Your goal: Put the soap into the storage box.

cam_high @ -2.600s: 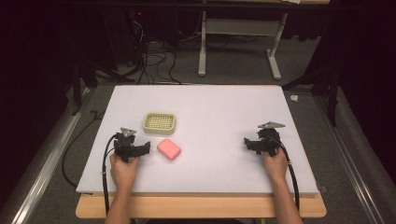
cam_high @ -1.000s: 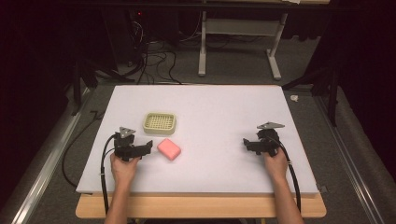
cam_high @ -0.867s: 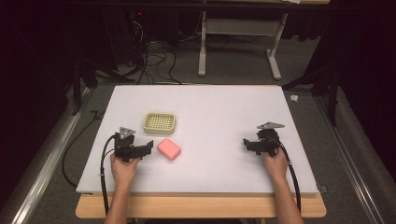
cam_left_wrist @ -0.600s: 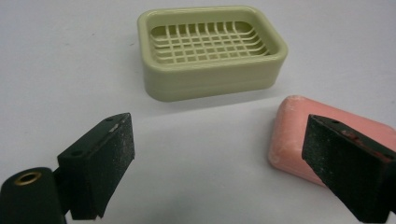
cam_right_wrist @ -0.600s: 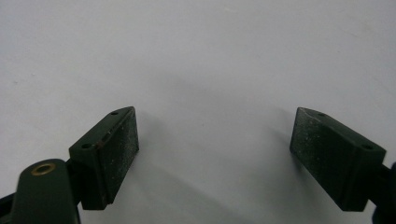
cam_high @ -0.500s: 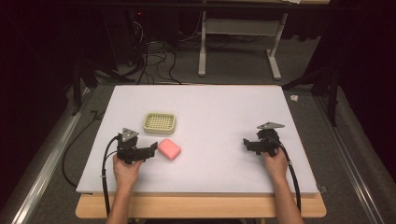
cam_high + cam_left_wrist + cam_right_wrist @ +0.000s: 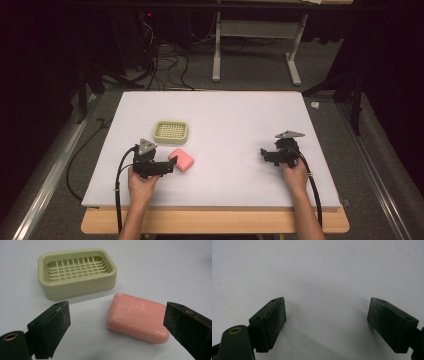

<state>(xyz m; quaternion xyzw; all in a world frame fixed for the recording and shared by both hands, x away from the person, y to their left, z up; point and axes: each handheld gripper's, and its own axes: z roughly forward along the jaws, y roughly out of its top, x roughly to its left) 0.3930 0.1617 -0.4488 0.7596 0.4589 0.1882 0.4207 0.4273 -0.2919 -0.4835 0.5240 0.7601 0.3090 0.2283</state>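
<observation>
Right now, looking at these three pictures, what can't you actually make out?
- Underside of the pink soap: hidden against the table in the left gripper view.
- What lies beneath the soap dish grid: too dim through the slots.
- Left hand-held gripper: in the high view too small to tell whether it touches the soap.
- Right hand-held gripper: its body is cut off by the bottom edge of its own view.

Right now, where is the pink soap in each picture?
High view: the pink soap lies left of the table's middle, just ahead of the left gripper.
Left gripper view: the soap sits right of centre, between the open jaws.
Right gripper view: bare white table top between open jaws.
Shared landmark: the green soap dish behind the soap.
</observation>
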